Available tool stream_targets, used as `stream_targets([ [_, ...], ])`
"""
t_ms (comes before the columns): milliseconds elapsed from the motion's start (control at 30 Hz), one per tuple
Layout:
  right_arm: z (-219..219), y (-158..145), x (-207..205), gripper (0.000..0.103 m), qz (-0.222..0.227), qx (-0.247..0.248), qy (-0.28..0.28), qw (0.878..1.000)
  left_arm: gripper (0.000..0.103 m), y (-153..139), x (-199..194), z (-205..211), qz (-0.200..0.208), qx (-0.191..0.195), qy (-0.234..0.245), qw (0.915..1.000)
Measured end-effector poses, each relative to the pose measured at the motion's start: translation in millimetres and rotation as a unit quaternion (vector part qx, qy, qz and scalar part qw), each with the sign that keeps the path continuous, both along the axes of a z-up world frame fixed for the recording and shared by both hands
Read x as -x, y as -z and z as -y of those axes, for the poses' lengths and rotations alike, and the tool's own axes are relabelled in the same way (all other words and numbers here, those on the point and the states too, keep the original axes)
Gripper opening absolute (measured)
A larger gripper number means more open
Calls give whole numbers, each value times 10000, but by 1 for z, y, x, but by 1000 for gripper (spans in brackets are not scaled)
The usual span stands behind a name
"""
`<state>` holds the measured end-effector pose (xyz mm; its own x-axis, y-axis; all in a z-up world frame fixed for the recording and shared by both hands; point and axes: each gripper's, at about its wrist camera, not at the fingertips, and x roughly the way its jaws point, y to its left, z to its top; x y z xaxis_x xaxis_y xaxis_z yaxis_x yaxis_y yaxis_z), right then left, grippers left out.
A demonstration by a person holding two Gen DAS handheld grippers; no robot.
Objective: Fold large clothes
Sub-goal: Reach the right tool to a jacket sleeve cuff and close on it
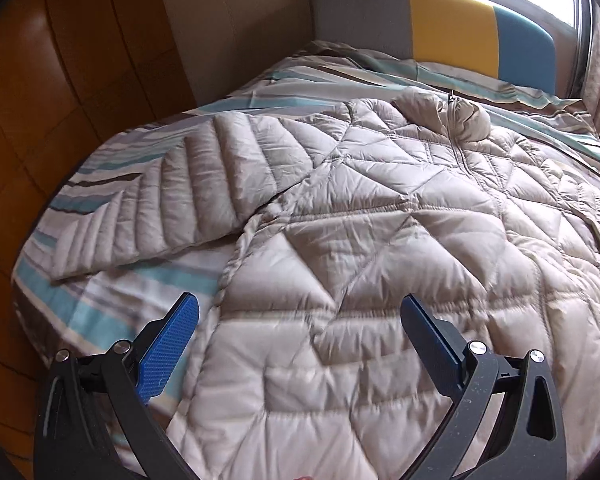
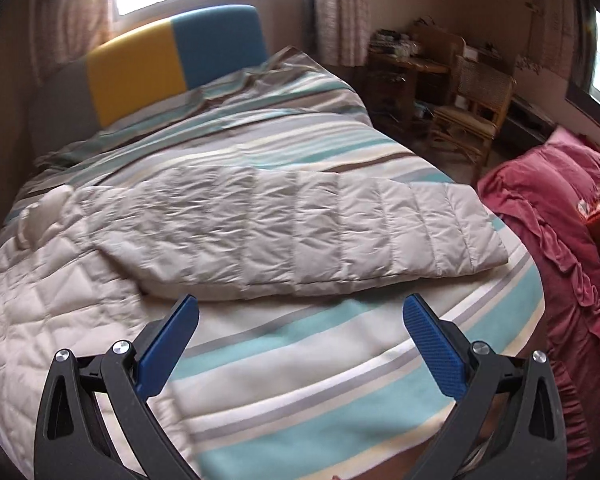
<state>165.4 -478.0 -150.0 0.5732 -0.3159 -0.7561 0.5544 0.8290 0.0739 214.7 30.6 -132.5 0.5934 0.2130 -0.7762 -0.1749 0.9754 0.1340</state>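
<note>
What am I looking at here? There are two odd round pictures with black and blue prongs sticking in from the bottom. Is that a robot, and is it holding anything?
No robot: a person holds a hand tool in each hand, each with two jaws and a wide-angle camera looking along them. One picture comes from the left gripper, the other from the right gripper. The blue parts are the fingers that do the gripping.

Both tools hover over a bed with a striped sheet. Spread flat on it lies a pale beige quilted puffer jacket, zipped up, collar toward the colourful headboard. The left view shows its body and one sleeve; the right view shows the other sleeve stretched sideways.

Both pairs of jaws stand wide open and hold nothing. Folding has not yet begun.
</note>
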Motion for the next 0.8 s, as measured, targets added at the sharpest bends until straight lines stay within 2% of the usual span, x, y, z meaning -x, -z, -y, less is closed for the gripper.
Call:
stream_targets([
  [100, 21, 15, -4, 101, -123, -58, 287, 9995, 100, 12, -17, -2, -59, -47, 49, 10000],
  [200, 42, 25, -5, 101, -48, -31, 701, 9975, 100, 26, -37, -15, -177, 334, -53, 9993],
  [367, 73, 35, 0, 101, 153, -283, 1277, 9913, 100, 43, -57, -31, -126, 619, -193, 9978],
  [433, 86, 41, 1, 101, 161, -468, 1494, 9875, 100, 46, -61, -31, -111, 558, -130, 9983],
  [633, 113, 58, -6, 93, 249, -829, 1844, 9790, 100, 59, -65, -25, 84, -146, 469, 9988],
  [767, 118, 60, -14, 82, 204, -660, 1920, 9790, 100, 63, -70, -34, 81, 8, 642, 9979],
  [800, 120, 60, -16, 75, 192, -637, 1951, 9785, 100, 64, -71, -37, 71, 84, 665, 9977],
])
